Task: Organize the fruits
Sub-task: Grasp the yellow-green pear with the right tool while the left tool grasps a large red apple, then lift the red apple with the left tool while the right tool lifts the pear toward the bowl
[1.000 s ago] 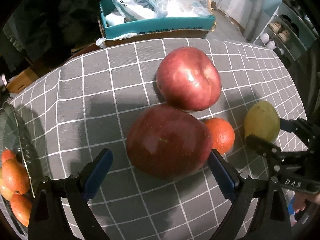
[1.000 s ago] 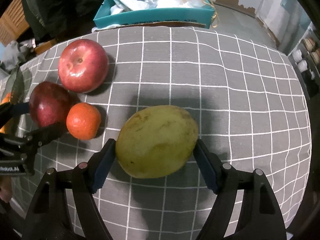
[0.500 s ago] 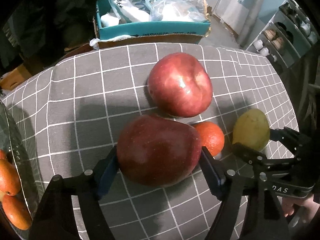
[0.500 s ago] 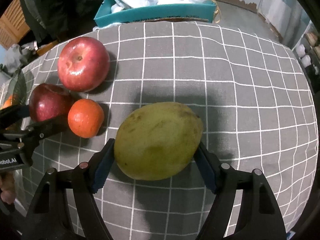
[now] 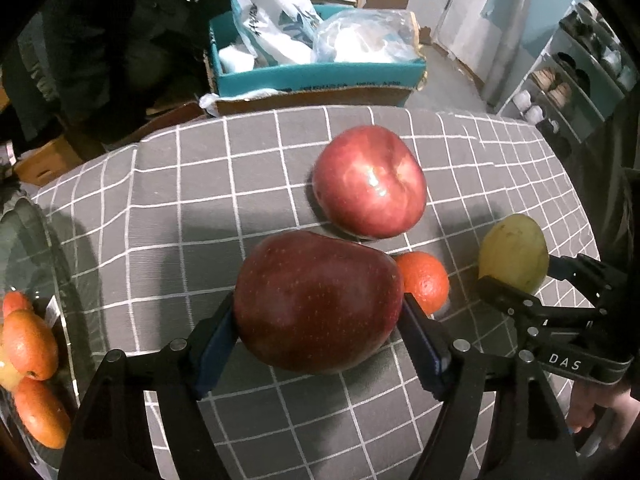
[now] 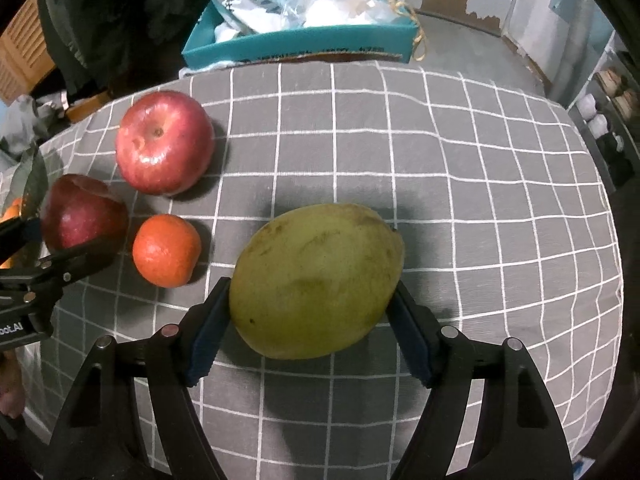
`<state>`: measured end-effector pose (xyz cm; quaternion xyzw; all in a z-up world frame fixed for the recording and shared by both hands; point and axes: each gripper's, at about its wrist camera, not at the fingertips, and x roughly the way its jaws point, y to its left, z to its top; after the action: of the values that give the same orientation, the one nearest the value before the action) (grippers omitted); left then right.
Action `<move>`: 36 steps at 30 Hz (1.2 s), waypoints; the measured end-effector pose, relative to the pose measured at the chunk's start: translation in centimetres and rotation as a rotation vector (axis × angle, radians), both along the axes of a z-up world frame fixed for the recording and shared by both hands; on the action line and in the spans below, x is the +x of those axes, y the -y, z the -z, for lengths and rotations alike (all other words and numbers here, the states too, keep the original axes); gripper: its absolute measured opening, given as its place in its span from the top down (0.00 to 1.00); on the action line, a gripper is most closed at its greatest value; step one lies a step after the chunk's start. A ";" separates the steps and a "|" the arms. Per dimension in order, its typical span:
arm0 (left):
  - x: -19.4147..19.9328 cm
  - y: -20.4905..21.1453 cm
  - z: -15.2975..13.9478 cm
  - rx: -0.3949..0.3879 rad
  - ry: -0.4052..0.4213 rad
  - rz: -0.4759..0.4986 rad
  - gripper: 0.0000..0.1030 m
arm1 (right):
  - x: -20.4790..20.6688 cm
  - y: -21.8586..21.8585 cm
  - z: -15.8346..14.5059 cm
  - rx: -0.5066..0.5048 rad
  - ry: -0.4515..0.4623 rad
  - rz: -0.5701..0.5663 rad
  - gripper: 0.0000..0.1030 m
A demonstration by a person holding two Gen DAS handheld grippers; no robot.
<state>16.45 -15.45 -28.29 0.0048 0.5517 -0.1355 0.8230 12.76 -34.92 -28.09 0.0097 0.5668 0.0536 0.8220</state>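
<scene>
The left gripper [image 5: 318,340], whose fingers stood spread wide around the dark red apple [image 5: 318,302] a second ago, now pinches it on both sides, and the fruit sits a little nearer the camera than before. The right gripper [image 6: 312,330] is closing on the green mango [image 6: 316,282], its pads already pressing the fruit's flanks. Both fruits lie toward the near edge of the desk [image 6: 480,160], on its grey checked cloth. Between them rests a small orange [image 5: 424,282], just beside the dark apple, and a brighter red apple [image 5: 368,182] sits behind, toward the far edge. At the left edge a glass bowl [image 5: 36,240] holds several orange fruits. With both grips made, the two fruits look ready to be lifted, probably toward that bowl.
</scene>
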 end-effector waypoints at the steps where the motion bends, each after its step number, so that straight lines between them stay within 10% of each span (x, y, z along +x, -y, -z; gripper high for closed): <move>1: -0.1 -0.1 -0.2 -0.001 0.005 -0.003 0.24 | 0.0 0.0 -0.3 0.000 0.007 0.000 0.27; 36: -5.4 -5.2 -13.2 -0.068 0.289 -0.081 0.24 | -3.7 -1.9 -15.4 0.040 0.332 0.009 0.27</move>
<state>11.09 -10.22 -15.09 -0.0261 0.4224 -0.1186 0.8982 9.05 -33.00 -12.67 0.0196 0.4222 0.0621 0.9042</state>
